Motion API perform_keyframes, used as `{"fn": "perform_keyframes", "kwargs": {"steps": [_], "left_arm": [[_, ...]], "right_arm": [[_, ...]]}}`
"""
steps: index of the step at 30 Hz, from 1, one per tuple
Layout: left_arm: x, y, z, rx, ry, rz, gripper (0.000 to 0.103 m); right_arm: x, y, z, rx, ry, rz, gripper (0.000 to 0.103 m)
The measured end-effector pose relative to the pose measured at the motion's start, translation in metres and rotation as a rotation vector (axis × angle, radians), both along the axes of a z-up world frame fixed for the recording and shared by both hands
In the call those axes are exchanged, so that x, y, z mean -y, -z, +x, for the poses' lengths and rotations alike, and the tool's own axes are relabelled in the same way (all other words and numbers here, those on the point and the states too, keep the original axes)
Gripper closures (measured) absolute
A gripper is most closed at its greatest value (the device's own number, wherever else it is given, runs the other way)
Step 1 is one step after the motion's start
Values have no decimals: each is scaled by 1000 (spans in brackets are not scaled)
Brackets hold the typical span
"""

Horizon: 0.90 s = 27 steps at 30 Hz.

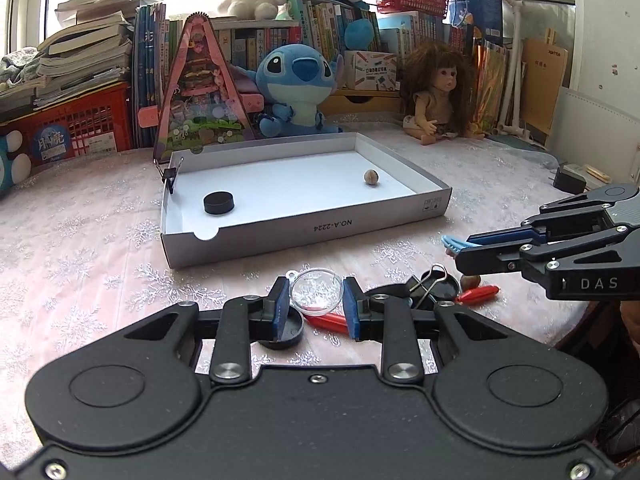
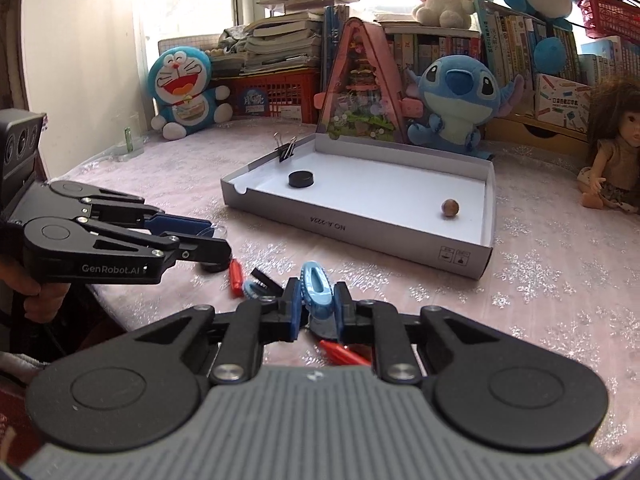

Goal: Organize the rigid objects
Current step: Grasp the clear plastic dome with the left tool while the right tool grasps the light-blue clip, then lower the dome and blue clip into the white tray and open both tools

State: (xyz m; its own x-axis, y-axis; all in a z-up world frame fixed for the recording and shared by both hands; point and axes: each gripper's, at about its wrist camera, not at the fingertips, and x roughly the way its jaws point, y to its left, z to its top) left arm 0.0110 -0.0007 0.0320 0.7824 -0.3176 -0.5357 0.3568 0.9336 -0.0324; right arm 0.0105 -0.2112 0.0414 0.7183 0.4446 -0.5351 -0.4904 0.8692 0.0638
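A shallow white box lid [image 1: 312, 232] [image 2: 360, 224] lies on the table, holding a black puck [image 1: 219, 203] [image 2: 301, 179] and a walnut [image 1: 371, 177] [image 2: 450, 207]; a binder clip [image 1: 171, 176] [image 2: 285, 148] grips its rim. My left gripper [image 1: 316, 304] [image 2: 218, 236] is shut on a clear round plastic cap [image 1: 316, 290]. My right gripper [image 2: 318, 304] [image 1: 456, 246] is shut on a light blue oval clip [image 2: 318, 290] [image 1: 454, 244]. Beneath them lie red pieces [image 1: 478, 294] [image 2: 236, 276], black caps [image 1: 286, 330], a binder clip [image 1: 428, 284] and a nut [image 1: 470, 280].
Plush toys [image 1: 298, 88] [image 2: 184, 88], a doll [image 1: 436, 92] [image 2: 612, 152], a pink triangular toy house [image 1: 200, 92], red crates [image 1: 76, 128] and rows of books stand behind the lid. A black adapter [image 1: 568, 180] lies at the right.
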Motion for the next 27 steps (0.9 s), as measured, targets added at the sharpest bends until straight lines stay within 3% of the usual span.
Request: {"fn": "perform_keyframes", "kwargs": {"steps": [5, 12, 19, 27], "left_arm": [[-1, -13, 20, 4, -22, -25, 76], [6, -28, 62, 3, -43, -53, 77], [9, -40, 130, -77, -82, -106, 77], [15, -22, 203, -246, -128, -125, 77]], "right_arm": [[8, -12, 18, 9, 61, 38, 82], [11, -20, 57, -48, 142, 81, 82], [16, -31, 115, -168, 251, 155, 82], [7, -34, 184, -347, 328, 178, 82]]}}
